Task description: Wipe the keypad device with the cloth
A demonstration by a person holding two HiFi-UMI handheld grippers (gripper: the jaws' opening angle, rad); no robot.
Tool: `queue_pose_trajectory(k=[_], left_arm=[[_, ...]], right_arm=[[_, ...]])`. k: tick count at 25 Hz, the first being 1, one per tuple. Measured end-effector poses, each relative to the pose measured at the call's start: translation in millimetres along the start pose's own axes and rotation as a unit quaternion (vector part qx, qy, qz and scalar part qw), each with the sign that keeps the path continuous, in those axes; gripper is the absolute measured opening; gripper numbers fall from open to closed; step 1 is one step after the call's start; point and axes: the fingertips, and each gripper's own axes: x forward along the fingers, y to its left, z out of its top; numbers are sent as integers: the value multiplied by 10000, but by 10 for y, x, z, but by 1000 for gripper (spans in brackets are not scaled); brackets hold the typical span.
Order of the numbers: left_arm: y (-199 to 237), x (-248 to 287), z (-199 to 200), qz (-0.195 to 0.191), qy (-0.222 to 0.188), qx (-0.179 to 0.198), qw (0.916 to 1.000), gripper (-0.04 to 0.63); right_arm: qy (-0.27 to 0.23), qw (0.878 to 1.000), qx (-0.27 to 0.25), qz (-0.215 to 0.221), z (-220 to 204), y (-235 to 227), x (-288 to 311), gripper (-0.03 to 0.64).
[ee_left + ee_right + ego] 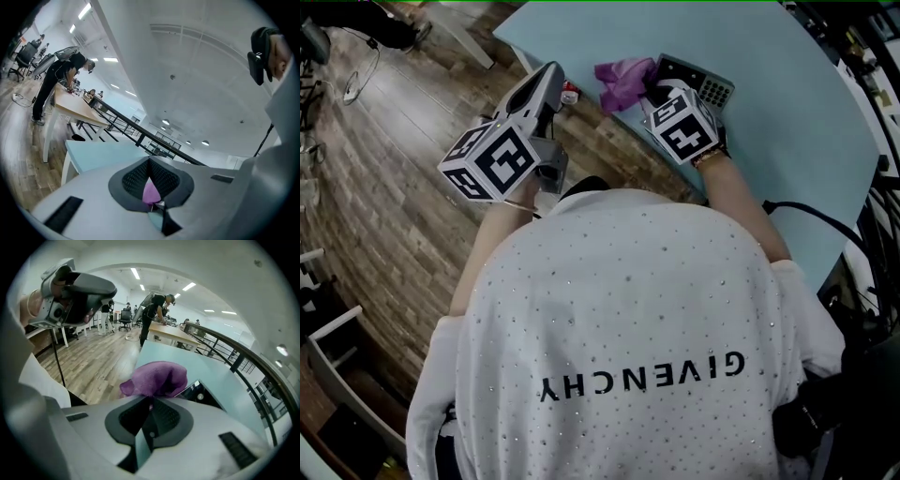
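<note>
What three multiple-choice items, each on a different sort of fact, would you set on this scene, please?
1. Where does the keypad device lie?
A. on a shelf
B. on the light blue table
C. in a drawer

2. What colour is the cloth?
A. purple
B. yellow
C. white

3. In what state is the right gripper?
A. wide open, empty
B. shut on the cloth
C. shut on a pen

Answers:
1 B: the device rests on the tabletop near its edge.
2 A: it shows purple in the head and right gripper views.
3 B: the cloth bunches out from between its closed jaws.
</note>
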Motion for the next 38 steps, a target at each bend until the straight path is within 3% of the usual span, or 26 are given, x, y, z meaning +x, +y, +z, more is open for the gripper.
queue_pose_trajectory(k=[4,9,11,13,17,22,25,27,29,32,35,38], left_arm=[[21,4,-131,-36,119,-41,9999,5],[109,10,-233,-77,267,-281,9992,5],[90,49,-190,-188,287,-266,9991,5],[81,105,-151,-296,337,-185,9988,5],[207,264,-174,-418,629,-168,9970,5],[337,488,-127,-666,856,-252,9938,5],[418,646,-49,-762,906,-245,9927,5],[469,742,-50,-805,1002,-206,9915,5],[497,794,-118,-851,1202,-157,9890,5],[507,812,-221,-922,1528,-26,9839,5],[520,798,-308,-972,1704,39,9806,5],[535,822,-363,-1057,1840,25,9772,5]], right_arm=[[369,9989,-232,151,-206,156,115,23],[491,9962,343,625,-375,379,184,23],[184,9959,582,669,-250,358,118,23],[-431,9912,1056,673,35,223,10,23],[-1701,9569,2303,487,683,-284,-238,23],[-2542,9290,2638,-525,1068,-1095,-626,21],[-3165,8946,2963,-1080,1194,-1544,-954,21],[-3332,8763,3274,-1181,1137,-1676,-1005,21],[-2941,8800,3573,-1070,925,-1616,-831,21],[-2289,8989,3659,-754,691,-1339,-558,21],[-1932,9158,3484,-510,599,-1093,-423,21],[-1474,9374,3074,-713,543,-1004,-357,21]])
